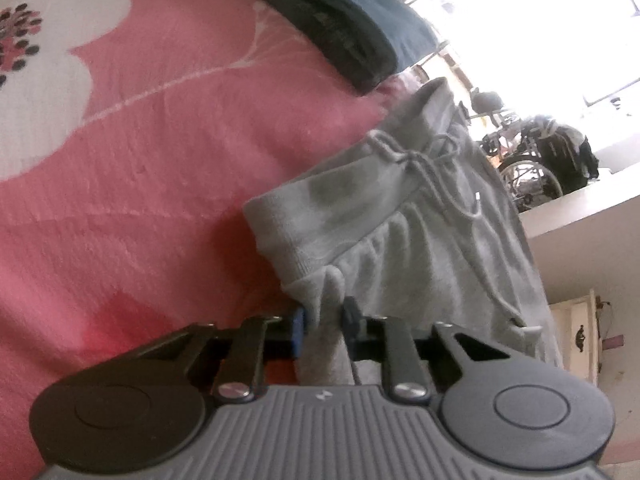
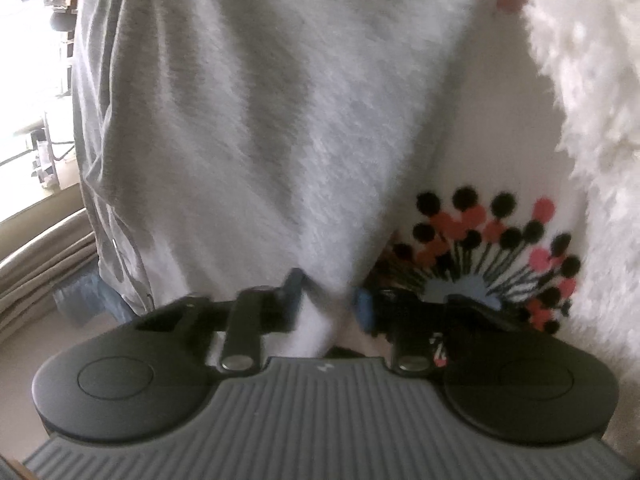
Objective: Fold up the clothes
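**Ana:** Left wrist view has the left gripper (image 1: 324,318) pinched down on the grey sweatpants (image 1: 400,216), a fold of fleece squeezed between its blue pads just below the waistband. The pants hang off that grip, above the pink flowered bedspread (image 1: 160,140).

**Ben:** And on the right wrist view, the right gripper (image 2: 326,296) has closed on the same pants too, cloth bunched between its pads. From there the fabric spreads broad and flat, with the bedspread's dotted flower print just beside it.

**Ana:** So both grippers are nearly shut, each with only cloth between its pads. Handling-wise, I'd say soft, limp, thickish fleece: light, not slippery, nothing fragile. It'll sag wherever it isn't held.

**Ben:** Best holds look like the waistband corners or the hem edges, where the cloth is doubled. The drawstring (image 1: 432,168) dangles loose at the waist, so that could snag.

**Ana:** Count check: one pair of grey pants in hand. Beyond the pants, at the bedspread's far edge, a dark folded stack (image 1: 344,28); I make out two pieces, a charcoal one and a teal one.

**Ben:** One white fluffy thing (image 2: 592,80) beside the pants on my side; can't tell what it is.
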Demonstrator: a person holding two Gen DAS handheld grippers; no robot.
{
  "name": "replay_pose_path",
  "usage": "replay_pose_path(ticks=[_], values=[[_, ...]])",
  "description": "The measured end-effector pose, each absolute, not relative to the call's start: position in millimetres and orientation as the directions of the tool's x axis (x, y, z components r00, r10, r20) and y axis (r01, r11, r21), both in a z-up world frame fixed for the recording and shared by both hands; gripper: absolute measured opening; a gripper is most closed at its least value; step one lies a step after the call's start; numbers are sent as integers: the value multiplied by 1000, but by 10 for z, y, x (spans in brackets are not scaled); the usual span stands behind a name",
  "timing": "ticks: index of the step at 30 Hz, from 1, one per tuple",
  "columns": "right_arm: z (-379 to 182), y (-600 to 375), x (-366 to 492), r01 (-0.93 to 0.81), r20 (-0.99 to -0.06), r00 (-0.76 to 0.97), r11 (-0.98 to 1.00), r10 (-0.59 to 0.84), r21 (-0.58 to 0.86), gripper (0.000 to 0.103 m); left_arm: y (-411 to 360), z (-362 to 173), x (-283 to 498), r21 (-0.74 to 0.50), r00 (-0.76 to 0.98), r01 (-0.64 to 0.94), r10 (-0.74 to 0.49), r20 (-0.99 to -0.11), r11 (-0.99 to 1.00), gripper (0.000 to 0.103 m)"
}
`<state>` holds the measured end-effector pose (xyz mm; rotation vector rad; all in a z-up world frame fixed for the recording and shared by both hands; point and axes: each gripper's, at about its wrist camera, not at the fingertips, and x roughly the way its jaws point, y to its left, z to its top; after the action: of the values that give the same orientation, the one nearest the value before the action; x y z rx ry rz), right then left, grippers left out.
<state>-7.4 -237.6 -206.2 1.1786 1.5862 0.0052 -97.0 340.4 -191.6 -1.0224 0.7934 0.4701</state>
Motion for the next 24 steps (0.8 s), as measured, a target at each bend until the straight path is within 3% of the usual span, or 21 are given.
replay_pose_path(ticks=[7,18,24], values=[[-1911,-2387,246,589,-721,136,530,680,611,4,3351,-1594,-936,-596,686,-634,1,-728,493,7],[-1259,-2042,1326,250,-653,378,606,656,755,4,3349,-1115,-173,-704,821,-462,-41,-570,539,6],[-1166,-1442,2046,105,-623,461,659,631,745,4,3402,-1217,451,-690,830,-442,-31,-558,573,6]])
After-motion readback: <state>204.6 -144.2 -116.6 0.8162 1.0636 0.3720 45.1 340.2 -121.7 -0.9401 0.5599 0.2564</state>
